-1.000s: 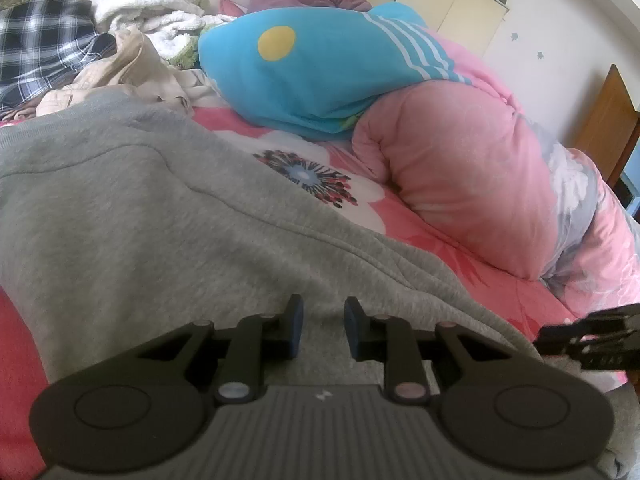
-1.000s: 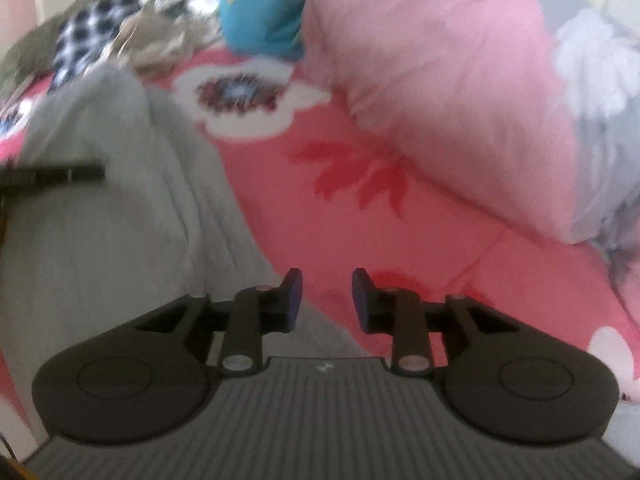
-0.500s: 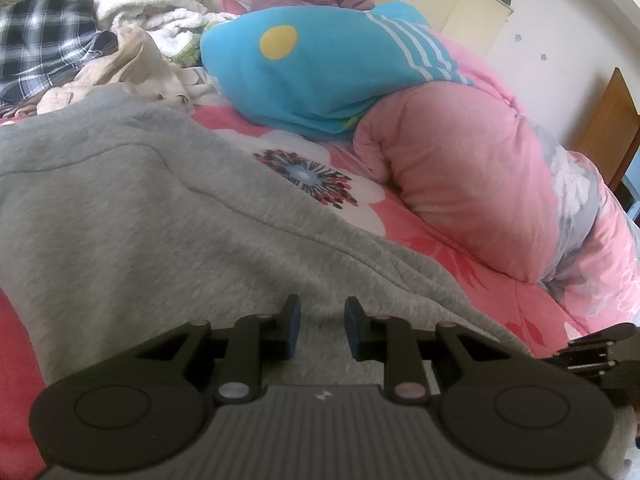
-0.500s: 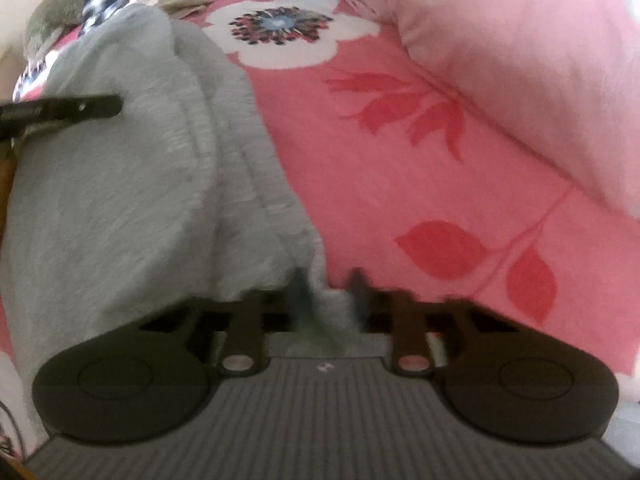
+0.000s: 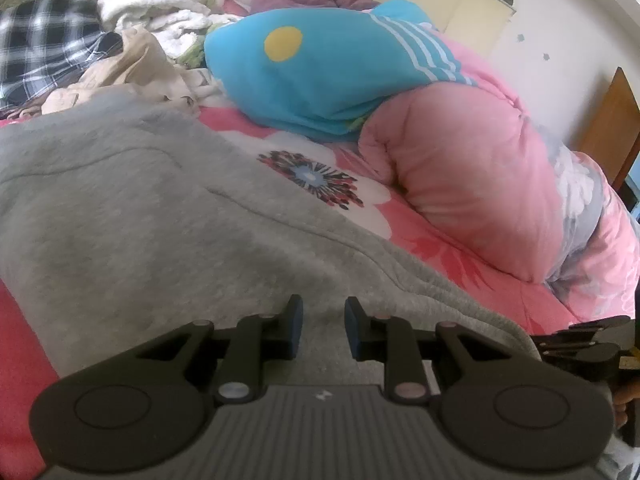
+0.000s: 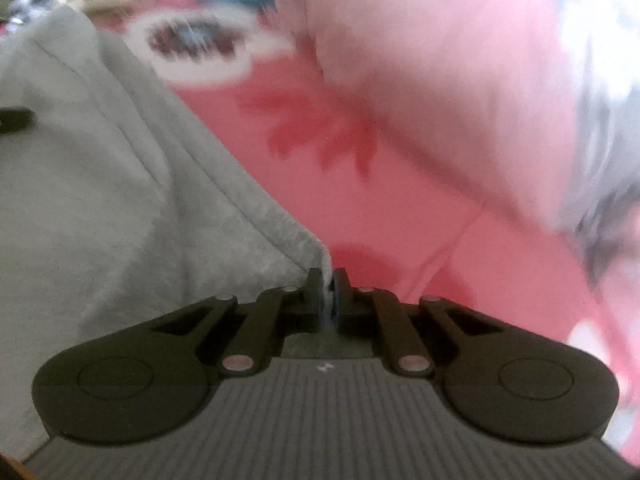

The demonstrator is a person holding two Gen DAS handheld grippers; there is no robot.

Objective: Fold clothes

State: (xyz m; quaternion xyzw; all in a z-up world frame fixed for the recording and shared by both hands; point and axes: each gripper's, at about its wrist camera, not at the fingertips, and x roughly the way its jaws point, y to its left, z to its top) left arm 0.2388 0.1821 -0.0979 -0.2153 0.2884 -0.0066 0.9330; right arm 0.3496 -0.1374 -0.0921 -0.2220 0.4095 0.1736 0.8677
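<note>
Nearest, at the bottom centre of the right wrist view, the right gripper (image 6: 327, 294) has just been closing and now pinches the corner edge of the grey sweatshirt (image 6: 100, 184), a sliver of grey fabric caught between its blue pads. In the left wrist view, the left gripper (image 5: 322, 328) sits low in the frame over the same garment with its fingers (image 5: 294, 326) slightly apart; cloth lies beneath and between them, but I cannot tell whether the pads press on it.

The sweatshirt spreads across the lower left and centre of both views, lying on the pink floral bedsheet (image 5: 540, 304). It looks like thick fleece: soft, limp, fairly light, and not slippery. It should drape and sag from any single grip, so taking it at corners and along the seamed edge, one gripper at each end, seems the best way to keep an edge taut for a fold.

Farther back, a pink quilt (image 5: 472, 184) bulges at centre right, with a blue pillow (image 5: 320, 76) above it. At the upper left lies a pile of other clothes, among them a plaid shirt (image 5: 44, 44) and a beige garment (image 5: 128, 64).
</note>
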